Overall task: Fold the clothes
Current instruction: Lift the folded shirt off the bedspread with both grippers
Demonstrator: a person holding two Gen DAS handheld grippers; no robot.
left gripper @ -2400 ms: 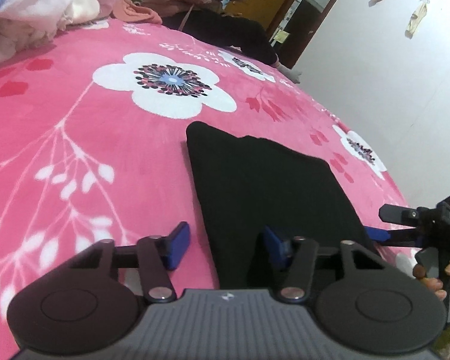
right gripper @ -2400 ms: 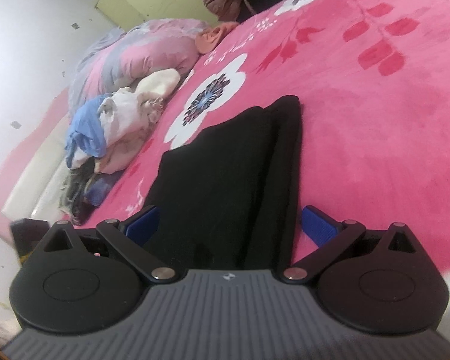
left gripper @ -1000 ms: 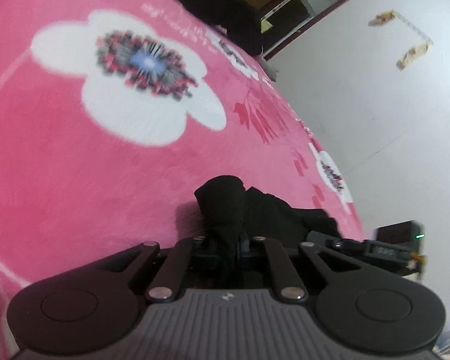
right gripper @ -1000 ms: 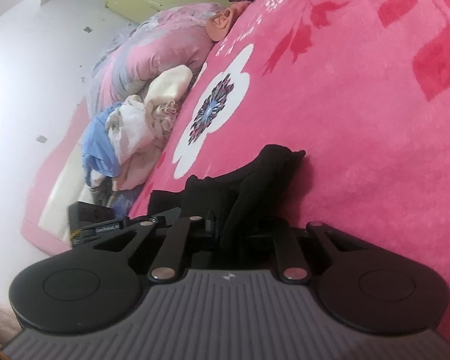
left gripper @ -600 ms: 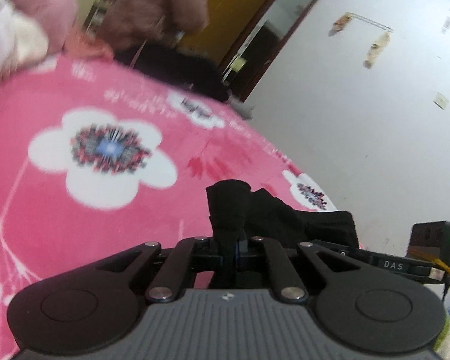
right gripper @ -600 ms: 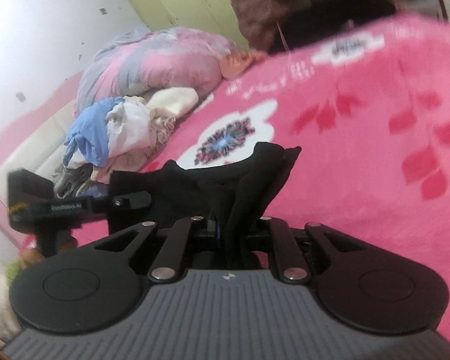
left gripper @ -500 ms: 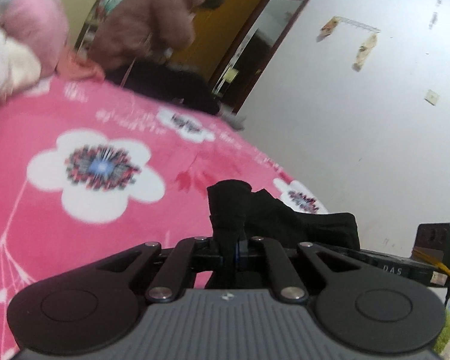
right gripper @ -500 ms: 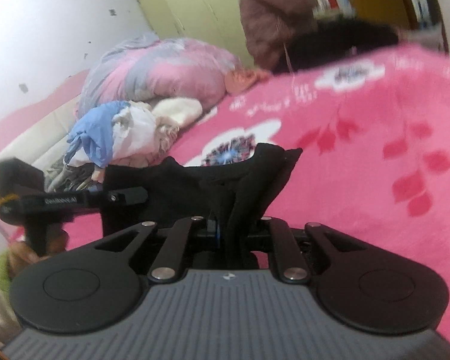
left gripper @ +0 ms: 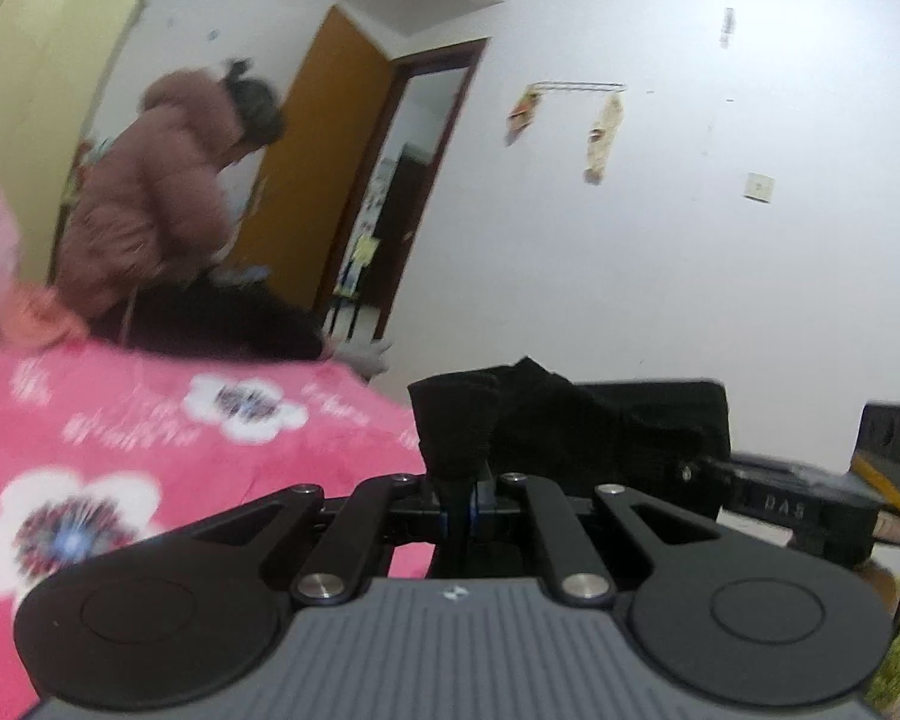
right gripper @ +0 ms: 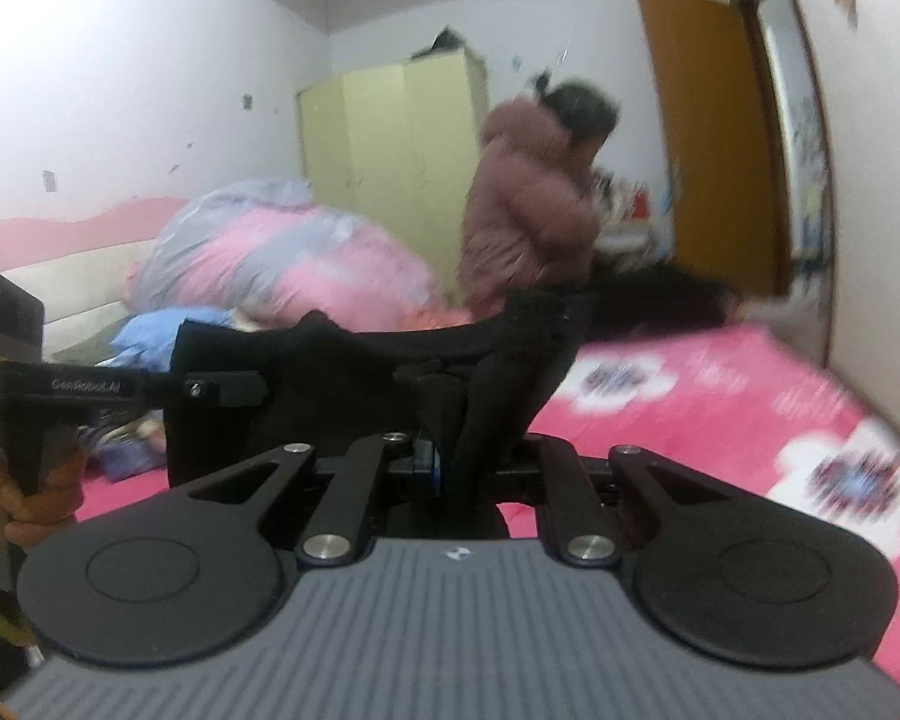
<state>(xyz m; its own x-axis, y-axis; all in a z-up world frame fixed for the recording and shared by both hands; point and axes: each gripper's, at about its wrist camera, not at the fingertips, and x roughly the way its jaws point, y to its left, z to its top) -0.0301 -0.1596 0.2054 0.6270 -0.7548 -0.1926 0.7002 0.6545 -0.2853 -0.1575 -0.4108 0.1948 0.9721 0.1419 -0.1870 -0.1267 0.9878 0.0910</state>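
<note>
My bed's pink flowered blanket (right gripper: 720, 396); a rolled quilt (right gripper: 270, 264) and a clothes pile (right gripper: 150, 330) lie at its far edge.

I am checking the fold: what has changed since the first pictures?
The black garment, flat on the bed then, is now lifted. Both grippers, open then, are shut on it: left gripper, right gripper. The pink blanket and clothes pile are unchanged.

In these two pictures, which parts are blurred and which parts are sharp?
Left wrist view: the left gripper and black garment look sharp; the pink bedspread and seated person are smeared. Right wrist view: the right gripper is sharp, the background blurred.
</note>
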